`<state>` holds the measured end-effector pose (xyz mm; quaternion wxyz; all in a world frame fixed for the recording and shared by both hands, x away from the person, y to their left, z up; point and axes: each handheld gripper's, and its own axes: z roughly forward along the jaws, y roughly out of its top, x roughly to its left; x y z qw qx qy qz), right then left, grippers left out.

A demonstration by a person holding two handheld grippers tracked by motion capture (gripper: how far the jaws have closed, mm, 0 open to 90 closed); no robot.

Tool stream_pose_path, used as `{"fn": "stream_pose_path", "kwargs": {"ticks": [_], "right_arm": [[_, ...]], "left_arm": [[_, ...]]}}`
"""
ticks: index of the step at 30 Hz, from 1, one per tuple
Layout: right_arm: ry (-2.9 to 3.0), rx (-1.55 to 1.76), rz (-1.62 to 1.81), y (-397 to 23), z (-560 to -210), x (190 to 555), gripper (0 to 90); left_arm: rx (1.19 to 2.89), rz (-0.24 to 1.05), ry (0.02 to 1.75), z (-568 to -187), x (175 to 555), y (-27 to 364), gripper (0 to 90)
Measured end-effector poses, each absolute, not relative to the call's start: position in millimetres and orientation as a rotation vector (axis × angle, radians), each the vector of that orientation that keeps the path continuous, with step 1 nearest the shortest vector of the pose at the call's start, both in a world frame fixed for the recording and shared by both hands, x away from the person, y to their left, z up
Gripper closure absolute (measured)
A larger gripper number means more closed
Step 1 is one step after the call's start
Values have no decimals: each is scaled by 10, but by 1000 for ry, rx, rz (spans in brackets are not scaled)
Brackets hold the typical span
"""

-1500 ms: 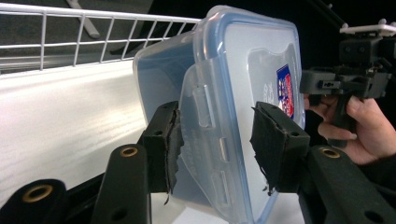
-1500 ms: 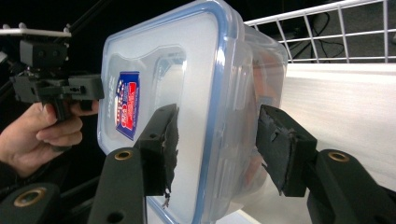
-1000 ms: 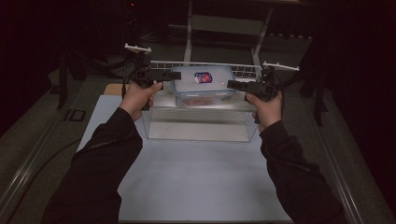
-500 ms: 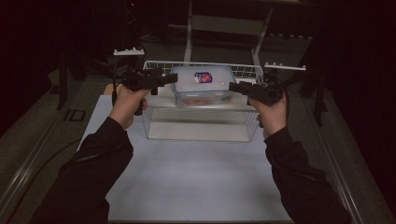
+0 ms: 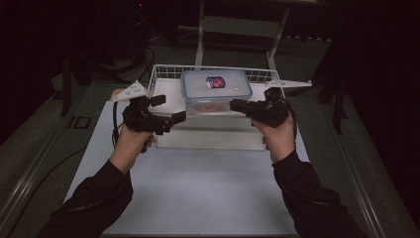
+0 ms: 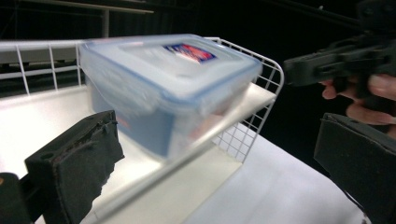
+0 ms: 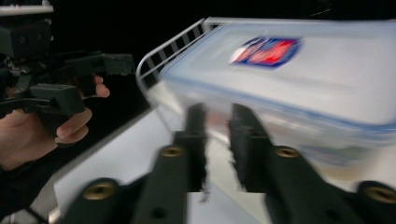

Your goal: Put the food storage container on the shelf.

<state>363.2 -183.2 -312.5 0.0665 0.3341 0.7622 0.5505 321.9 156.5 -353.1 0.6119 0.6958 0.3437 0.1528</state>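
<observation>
A person stands at a white surface (image 5: 198,193) in a dark room, holding 2 handheld tools. A clear plastic food container (image 5: 216,90) with a blue-trimmed lid and a red-and-blue label sits in a white wire basket (image 5: 163,73) at 12 o'clock, on top of a clear box (image 5: 213,136).

The left tool (image 5: 171,110), at about 10 o'clock from the surface's middle, points right toward the container and stands apart from it. Its jaws have just been opening and are now wide, with nothing between them; in the left gripper view the container (image 6: 168,88) lies ahead between the 2 spread pads.

The right tool (image 5: 236,105), at about 2 o'clock, points left at the container's right side. Its jaws have just been closing and now stand nearly together, holding nothing; in the right gripper view the tool (image 7: 217,122) sits just beside the container's near wall (image 7: 289,93), and contact cannot be told through the blur.

Risks, as a judgement: the narrowed right tool could nudge the container sideways in the basket. The left tool's wide jaws could snag a basket wire when moving in.
</observation>
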Motion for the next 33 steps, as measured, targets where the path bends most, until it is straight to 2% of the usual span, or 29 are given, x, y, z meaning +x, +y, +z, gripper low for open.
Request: {"fn": "stream_pose_path", "kwargs": {"ticks": [2,14,33], "right_arm": [[2316,981,1635,-1752,-3176,3618,896],[2361,1019,1604,-1468,-3405,3863,898],[2370,1075,1583,-1209,-3426,4141,898]], "left_arm": [[1620,374,795,-3628,3133,1557,4],[1676,402,812,-4121,2862,1458,4],[1705,401,795,-4116,2859,1385,4]]}}
